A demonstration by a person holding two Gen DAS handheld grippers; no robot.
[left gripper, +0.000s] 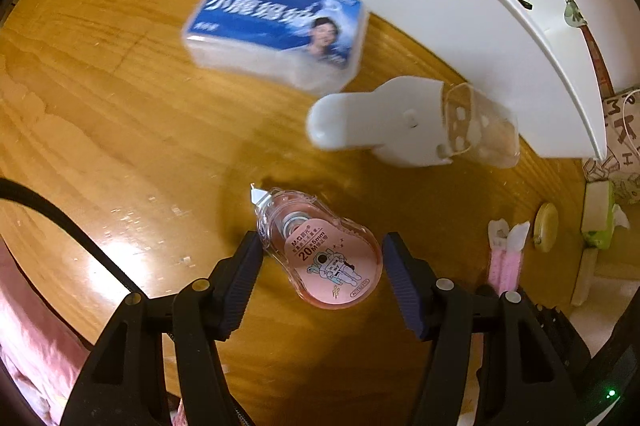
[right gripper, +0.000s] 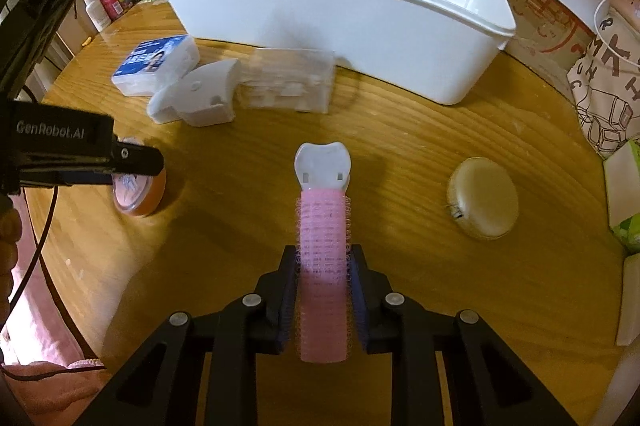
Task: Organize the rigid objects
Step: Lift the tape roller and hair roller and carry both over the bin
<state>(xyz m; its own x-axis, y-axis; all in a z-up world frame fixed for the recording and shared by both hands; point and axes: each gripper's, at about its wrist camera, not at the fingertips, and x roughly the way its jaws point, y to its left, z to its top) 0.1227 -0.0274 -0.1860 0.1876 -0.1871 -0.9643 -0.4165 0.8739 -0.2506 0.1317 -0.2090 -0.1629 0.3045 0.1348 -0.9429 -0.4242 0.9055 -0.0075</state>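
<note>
Nearest us, our right gripper (right gripper: 323, 290) had clamped the pink hair roller (right gripper: 323, 250). Our left gripper (left gripper: 322, 268) closed on the pink correction tape (left gripper: 326, 252); its right pad seemed barely touching. Beyond, the white dispenser (right gripper: 198, 98), clear case (right gripper: 290, 84), blue-labelled box (right gripper: 154, 64) and round tin (right gripper: 482, 198) lay unsorted on the table (right gripper: 400, 154). The white bin (right gripper: 340, 22) already held some items.
</note>
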